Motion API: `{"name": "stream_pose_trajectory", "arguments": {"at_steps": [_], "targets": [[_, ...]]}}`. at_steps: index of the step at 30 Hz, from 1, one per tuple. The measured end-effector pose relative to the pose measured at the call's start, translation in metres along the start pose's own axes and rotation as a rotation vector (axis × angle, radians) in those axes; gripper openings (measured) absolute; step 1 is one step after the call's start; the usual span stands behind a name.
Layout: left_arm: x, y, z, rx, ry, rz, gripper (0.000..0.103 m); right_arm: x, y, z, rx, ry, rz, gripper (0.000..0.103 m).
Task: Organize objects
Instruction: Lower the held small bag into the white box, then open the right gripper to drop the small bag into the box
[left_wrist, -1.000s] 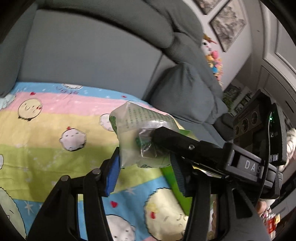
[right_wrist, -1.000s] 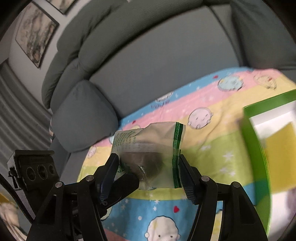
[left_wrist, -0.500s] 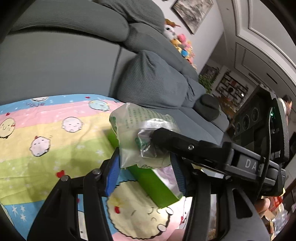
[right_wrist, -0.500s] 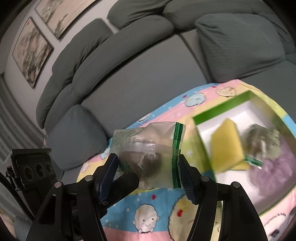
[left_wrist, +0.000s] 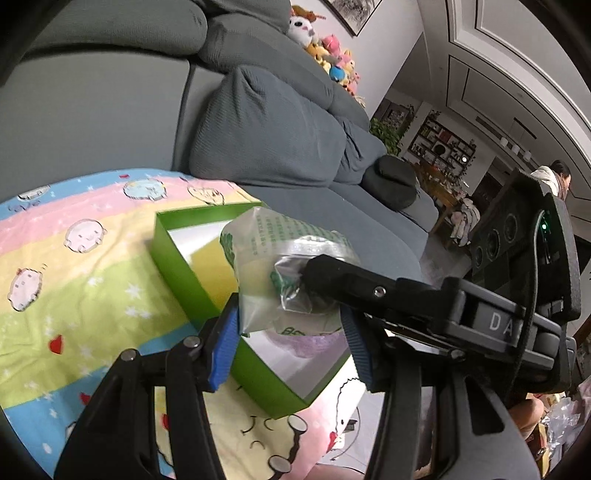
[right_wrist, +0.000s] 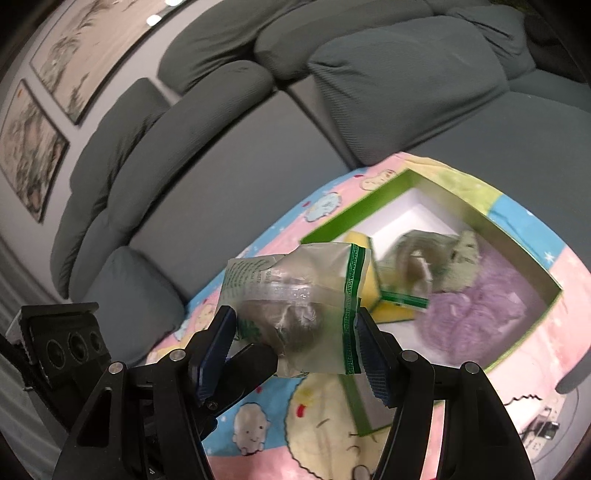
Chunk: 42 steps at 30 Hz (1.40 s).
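Crinkly clear plastic makes up the packet (right_wrist: 295, 302) that sits between the blue pads of the right gripper (right_wrist: 295, 332), a small sealed bag with a green patterned band down one side, green print on the other, and a dark rounded lump inside. Both grippers hold it at once: the left gripper (left_wrist: 291, 325) has its pads closed on the same packet (left_wrist: 280, 266) from the other side, and one of the right gripper's black fingers (left_wrist: 354, 280) crosses in front of that view, pressing into the film. By the look of it the bag is light and soft, its film slippery and easily crushed, so a hold on the firm lump or across the stiffer sealed band seems safer than a pinch on loose film. Beyond the right gripper's tips and off to their right lies the open green box (right_wrist: 517, 251) on a cartoon-print blanket (right_wrist: 258, 424), with a yellow sponge (right_wrist: 364, 266), another clear packet (right_wrist: 424, 266) and something lilac and fluffy (right_wrist: 480, 317) already inside; the held packet hangs above the box's near corner, not yet in it. The green print is too small and blurred to read. On the right gripper's body, seen from the left wrist, the white letters "DA" (left_wrist: 500, 323) show, the rest cut off.
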<state>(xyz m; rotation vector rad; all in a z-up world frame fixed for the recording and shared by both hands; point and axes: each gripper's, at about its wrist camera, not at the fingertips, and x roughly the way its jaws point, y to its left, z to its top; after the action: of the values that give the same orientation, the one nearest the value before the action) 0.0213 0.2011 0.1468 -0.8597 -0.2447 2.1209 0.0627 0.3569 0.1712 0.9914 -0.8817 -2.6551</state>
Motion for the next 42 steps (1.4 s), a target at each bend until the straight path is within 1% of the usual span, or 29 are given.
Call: {"name": "stream_pose_trajectory", "arguments": {"at_steps": [2,7,10,17,22,31,36,39,42], "targets": [[0.007,-0.002,-0.002,-0.004,0.014,-0.007,0.052,-0.001,-0.006,0.0,0.013,0.004,-0.012,0.067],[0.029,-0.007,-0.005,-0.012,0.064,-0.028,0.052,-0.003,-0.027,-0.001,0.051,0.013,-0.074,0.067],[0.039,-0.011,-0.008,-0.007,0.078,-0.036,0.053,-0.005,-0.039,-0.002,0.079,0.015,-0.099,0.067],[0.059,-0.011,-0.014,-0.007,0.123,-0.032,0.054,-0.001,-0.057,-0.001,0.108,0.041,-0.168,0.067],[0.064,-0.01,-0.018,-0.024,0.139,-0.042,0.054,0.003,-0.066,-0.001,0.119,0.056,-0.2,0.067],[0.071,-0.006,-0.025,-0.043,0.17,-0.029,0.055,0.007,-0.072,-0.003,0.13,0.079,-0.26,0.067],[0.073,-0.003,-0.028,-0.035,0.18,-0.027,0.056,0.007,-0.076,-0.004,0.137,0.081,-0.296,0.067],[0.072,-0.003,-0.029,-0.031,0.181,-0.027,0.057,0.006,-0.078,-0.004,0.144,0.081,-0.32,0.067],[0.072,-0.004,-0.03,-0.027,0.182,-0.027,0.06,0.007,-0.079,-0.005,0.148,0.085,-0.325,0.067]]}}
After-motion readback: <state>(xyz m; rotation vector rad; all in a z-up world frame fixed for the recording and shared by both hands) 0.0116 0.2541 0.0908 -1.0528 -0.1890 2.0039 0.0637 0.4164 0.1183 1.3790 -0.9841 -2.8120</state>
